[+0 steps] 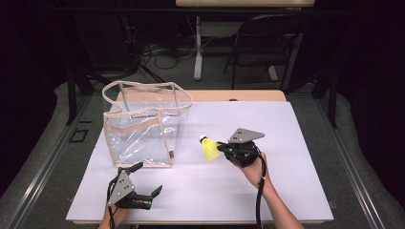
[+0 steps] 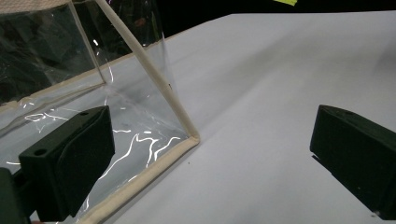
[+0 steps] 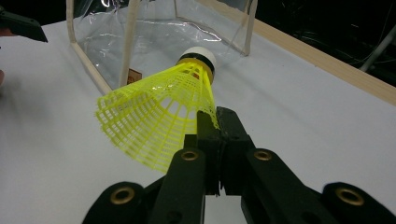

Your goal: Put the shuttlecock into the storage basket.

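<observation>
Pinched by the right tongs point(image 3: 215, 122) at its skirt edge, the yellow shuttlecock point(image 3: 159, 114) is held above the surface point(image 1: 267, 124), just beside the clear bag point(image 1: 143, 124). Bagging remains undone. Left tongs point(image 1: 145, 179) are spread, idle.

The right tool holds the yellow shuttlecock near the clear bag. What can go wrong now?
1. The right tool pinches only the rim of the shuttlecock skirt; the thin mesh could bend or slip out.
2. The clear bag is soft, and the open left tool is near it but not holding it. A push on the rim might fold or tip it.
3. The shuttlecock is tilted, so it might catch on the bag's rim.
</observation>
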`<state>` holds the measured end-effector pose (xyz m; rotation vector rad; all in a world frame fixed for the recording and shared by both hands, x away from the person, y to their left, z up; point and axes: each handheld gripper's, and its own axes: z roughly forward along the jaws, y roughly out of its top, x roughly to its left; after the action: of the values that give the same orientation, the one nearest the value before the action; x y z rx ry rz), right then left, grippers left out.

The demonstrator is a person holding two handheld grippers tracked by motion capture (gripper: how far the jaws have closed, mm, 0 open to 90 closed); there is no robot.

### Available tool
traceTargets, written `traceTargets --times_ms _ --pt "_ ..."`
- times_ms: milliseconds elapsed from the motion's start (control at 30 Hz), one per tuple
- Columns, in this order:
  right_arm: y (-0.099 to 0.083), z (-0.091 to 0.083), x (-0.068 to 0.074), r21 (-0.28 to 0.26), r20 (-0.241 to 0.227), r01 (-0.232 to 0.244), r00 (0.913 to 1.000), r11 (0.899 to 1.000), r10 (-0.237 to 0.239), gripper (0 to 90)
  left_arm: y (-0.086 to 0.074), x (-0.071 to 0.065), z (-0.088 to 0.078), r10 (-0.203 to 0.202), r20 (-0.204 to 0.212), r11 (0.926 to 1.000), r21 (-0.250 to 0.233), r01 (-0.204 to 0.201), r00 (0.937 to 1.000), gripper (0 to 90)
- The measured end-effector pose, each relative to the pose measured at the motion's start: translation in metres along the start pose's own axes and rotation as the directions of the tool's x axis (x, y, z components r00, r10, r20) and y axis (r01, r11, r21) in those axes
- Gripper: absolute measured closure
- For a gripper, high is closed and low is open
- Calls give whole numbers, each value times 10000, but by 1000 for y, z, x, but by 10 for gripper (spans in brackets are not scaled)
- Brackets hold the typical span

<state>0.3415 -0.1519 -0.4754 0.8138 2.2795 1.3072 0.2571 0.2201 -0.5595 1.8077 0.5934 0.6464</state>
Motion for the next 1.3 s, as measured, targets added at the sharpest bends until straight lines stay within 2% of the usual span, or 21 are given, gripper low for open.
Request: traceTargets --times_ms 733,1300 --pt "18 -1 -1 -322 -19 56 10000 9995 -57 891 0 0 0 -10 -13 10000 -3 10 10000 0" --pt "34 -9 -3 -575 92 123 9999 9983 -118 891 0 0 0 0 -15 10000 14 0 10000 0"
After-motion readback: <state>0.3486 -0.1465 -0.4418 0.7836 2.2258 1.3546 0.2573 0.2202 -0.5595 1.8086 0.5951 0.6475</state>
